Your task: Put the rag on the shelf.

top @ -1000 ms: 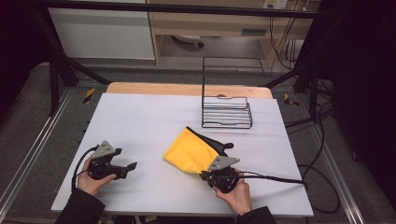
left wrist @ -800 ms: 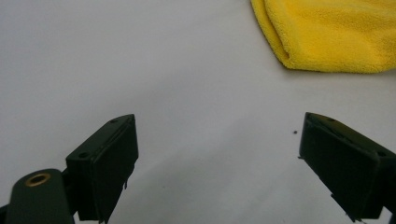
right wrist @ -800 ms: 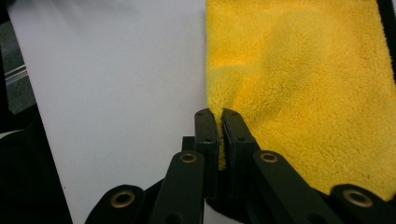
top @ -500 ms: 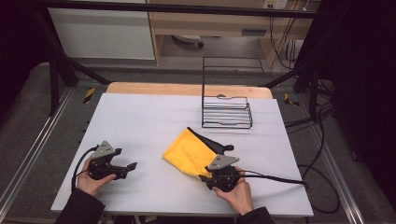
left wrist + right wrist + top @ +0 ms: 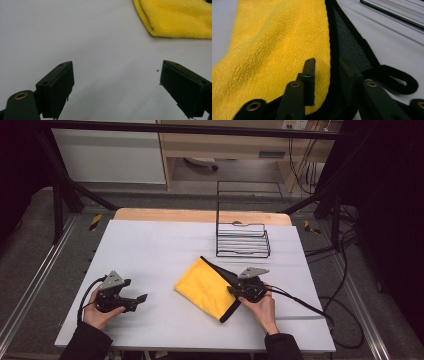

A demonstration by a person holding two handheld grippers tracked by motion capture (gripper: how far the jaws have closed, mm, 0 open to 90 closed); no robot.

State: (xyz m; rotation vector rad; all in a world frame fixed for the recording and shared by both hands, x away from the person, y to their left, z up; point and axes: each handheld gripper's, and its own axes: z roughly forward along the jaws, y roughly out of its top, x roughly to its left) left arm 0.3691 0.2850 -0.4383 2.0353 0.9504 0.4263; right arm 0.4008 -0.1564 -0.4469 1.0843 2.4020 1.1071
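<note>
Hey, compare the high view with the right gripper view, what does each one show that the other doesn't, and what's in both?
High view alone: the left gripper held over bare white table, both hands, and the whole wire rack standing beyond the cloth.

Right gripper view alone: the right gripper up close, its fingers narrowly apart astride the cloth's black trim, having just been closing, plus a black loop lying beside it.

Both: the folded yellow cloth and the right gripper at its right edge.
</note>
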